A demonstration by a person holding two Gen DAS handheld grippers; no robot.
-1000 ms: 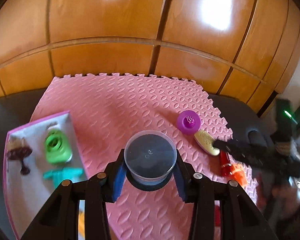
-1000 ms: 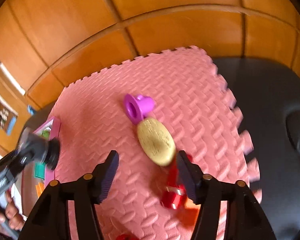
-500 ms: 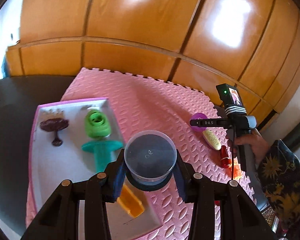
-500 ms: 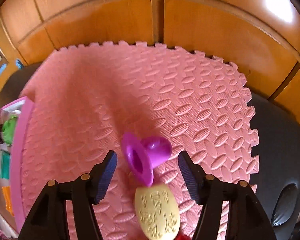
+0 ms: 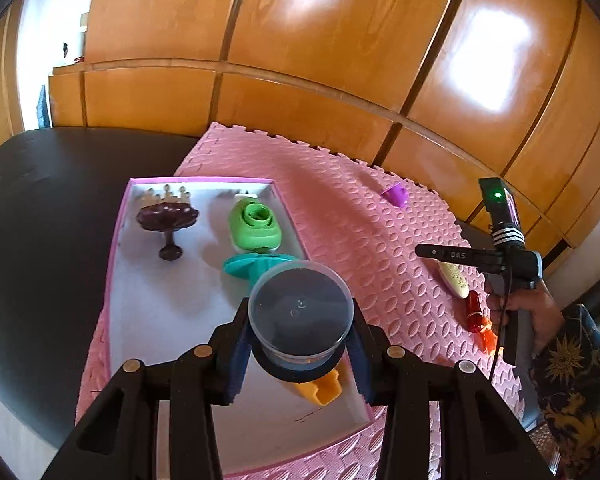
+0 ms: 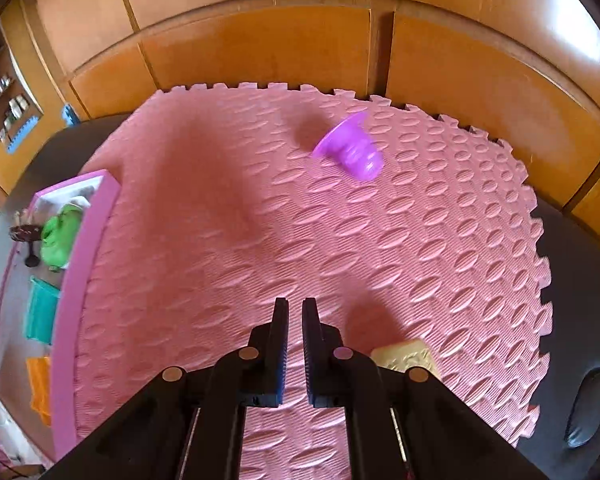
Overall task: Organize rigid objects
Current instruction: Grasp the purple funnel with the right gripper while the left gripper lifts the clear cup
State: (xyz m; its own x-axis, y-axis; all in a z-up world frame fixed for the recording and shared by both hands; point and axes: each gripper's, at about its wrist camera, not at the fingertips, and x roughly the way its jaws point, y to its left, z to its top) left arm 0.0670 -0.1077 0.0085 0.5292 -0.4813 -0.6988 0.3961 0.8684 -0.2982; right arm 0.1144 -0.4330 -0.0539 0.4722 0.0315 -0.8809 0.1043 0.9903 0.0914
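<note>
My left gripper (image 5: 300, 344) is shut on a clear round tub (image 5: 300, 312) with a dark inside and holds it above the pink-rimmed tray (image 5: 148, 320). In the tray lie a dark brown stand (image 5: 167, 220), a green piece (image 5: 255, 226), a teal piece (image 5: 256, 266) and an orange piece (image 5: 320, 390). My right gripper (image 6: 295, 308) is shut over the pink mat (image 6: 260, 240) with nothing between its pads. A purple cup (image 6: 350, 152) lies blurred on its side far ahead of it. A yellow oval (image 6: 406, 358) sits just right of the right finger.
A red bottle (image 5: 475, 312) and orange bits lie beside the yellow oval (image 5: 454, 280) near the mat's right edge. A person's hand (image 5: 520, 312) in a patterned sleeve holds the right gripper (image 5: 424, 251). Wooden cupboard doors (image 6: 260, 48) stand behind the mat, and dark floor surrounds it.
The right jaws have snapped shut, and the purple cup that lay between them now lies far off toward the cupboard. The left gripper has carried the tub leftward over the tray.
</note>
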